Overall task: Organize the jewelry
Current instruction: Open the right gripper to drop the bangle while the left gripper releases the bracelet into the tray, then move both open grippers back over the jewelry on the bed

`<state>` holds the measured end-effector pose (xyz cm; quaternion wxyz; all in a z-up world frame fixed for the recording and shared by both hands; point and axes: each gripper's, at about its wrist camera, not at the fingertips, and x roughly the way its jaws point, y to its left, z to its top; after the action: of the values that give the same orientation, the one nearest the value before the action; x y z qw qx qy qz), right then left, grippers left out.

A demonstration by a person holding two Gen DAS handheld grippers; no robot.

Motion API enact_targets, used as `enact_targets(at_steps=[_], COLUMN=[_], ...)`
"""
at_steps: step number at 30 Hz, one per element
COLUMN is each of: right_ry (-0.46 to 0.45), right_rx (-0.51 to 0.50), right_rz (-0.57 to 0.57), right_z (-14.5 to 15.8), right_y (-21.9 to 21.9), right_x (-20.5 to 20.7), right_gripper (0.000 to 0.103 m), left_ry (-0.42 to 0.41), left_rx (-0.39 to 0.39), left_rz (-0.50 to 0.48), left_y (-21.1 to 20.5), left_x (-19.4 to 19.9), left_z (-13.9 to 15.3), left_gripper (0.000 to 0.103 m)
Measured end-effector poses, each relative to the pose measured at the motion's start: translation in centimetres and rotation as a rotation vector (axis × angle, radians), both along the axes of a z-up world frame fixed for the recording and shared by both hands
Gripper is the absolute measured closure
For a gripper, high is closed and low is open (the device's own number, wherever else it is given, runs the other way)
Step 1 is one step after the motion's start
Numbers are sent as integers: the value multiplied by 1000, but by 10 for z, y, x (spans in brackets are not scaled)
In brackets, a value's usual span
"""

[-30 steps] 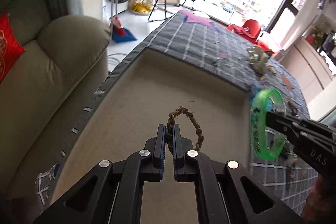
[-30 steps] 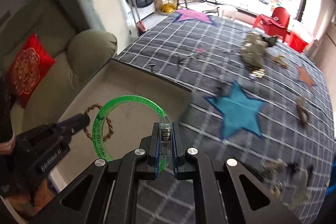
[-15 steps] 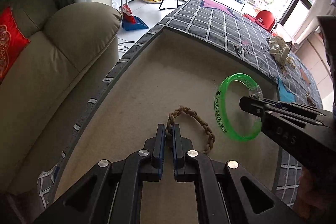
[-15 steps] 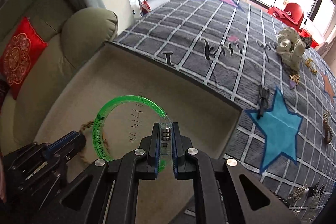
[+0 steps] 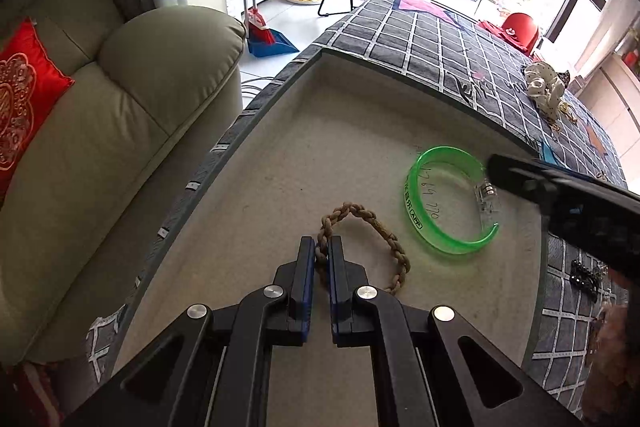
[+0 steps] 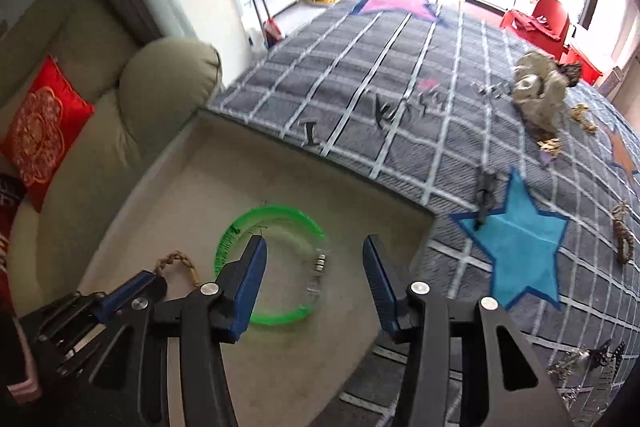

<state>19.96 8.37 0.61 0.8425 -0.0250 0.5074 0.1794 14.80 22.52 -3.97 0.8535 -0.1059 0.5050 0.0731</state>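
- The left hand-held gripper (image 5: 322, 251) is clamped on the brown braided bracelet (image 5: 362, 245), whose loop rests on the beige floor of the tray (image 5: 280, 155).
- The right hand-held gripper (image 6: 314, 263) is seen with its jaws apart; they have just been opening, and nothing is pressed between the pads.
- The green bangle (image 5: 446, 203) lies flat in the tray, just beside the braided bracelet, below the parted fingers (image 6: 250, 279).
- More jewelry (image 6: 622, 231) is scattered on the checked cloth (image 6: 400, 75).
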Motion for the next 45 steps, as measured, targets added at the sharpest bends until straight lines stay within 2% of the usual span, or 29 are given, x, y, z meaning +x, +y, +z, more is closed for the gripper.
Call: enact_targets(at_steps=[8, 10, 11, 12, 14, 20, 25, 28, 33, 39, 45], right_ry=[-31, -36, -38, -40, -46, -40, -28, -19, -12, -16, -26], right_rx=[40, 49, 52, 55, 66, 88, 105, 119, 148, 160, 147], right_rz=[-27, -32, -35, -39, -50, -73, -92, -111, -154, -242, -355], right_z=[22, 26, 28, 29, 32, 34, 32, 30, 29, 27, 21], right_y=[-29, -36, -40, -44, -53, -72, -92, -106, -136, -185, -240], right_x=[-31, -39, -44, -47, -56, -77, -97, -110, -131, -156, -177], right_gripper=[46, 46, 46, 46, 46, 46, 26, 22, 18, 17, 16], left_ry=[3, -1, -13, -41, -75, -86, -120, -130, -126, -141, -120], left_rx=[14, 16, 20, 34, 56, 71, 128, 143, 107, 94, 63], left_rz=[-13, -13, -2, 16, -5, -22, -75, -113, -163, -208, -298], left_y=[-5, -7, -7, -7, -11, -19, -35, -47, -72, -108, -150], left_x=[-4, -6, -8, -12, -15, -21, -33, -43, -59, -77, -85], left_z=[5, 6, 8, 11, 18, 27, 41, 50, 63, 74, 71], left_gripper=[94, 44, 3, 0, 0, 0, 0, 0, 0, 0, 0])
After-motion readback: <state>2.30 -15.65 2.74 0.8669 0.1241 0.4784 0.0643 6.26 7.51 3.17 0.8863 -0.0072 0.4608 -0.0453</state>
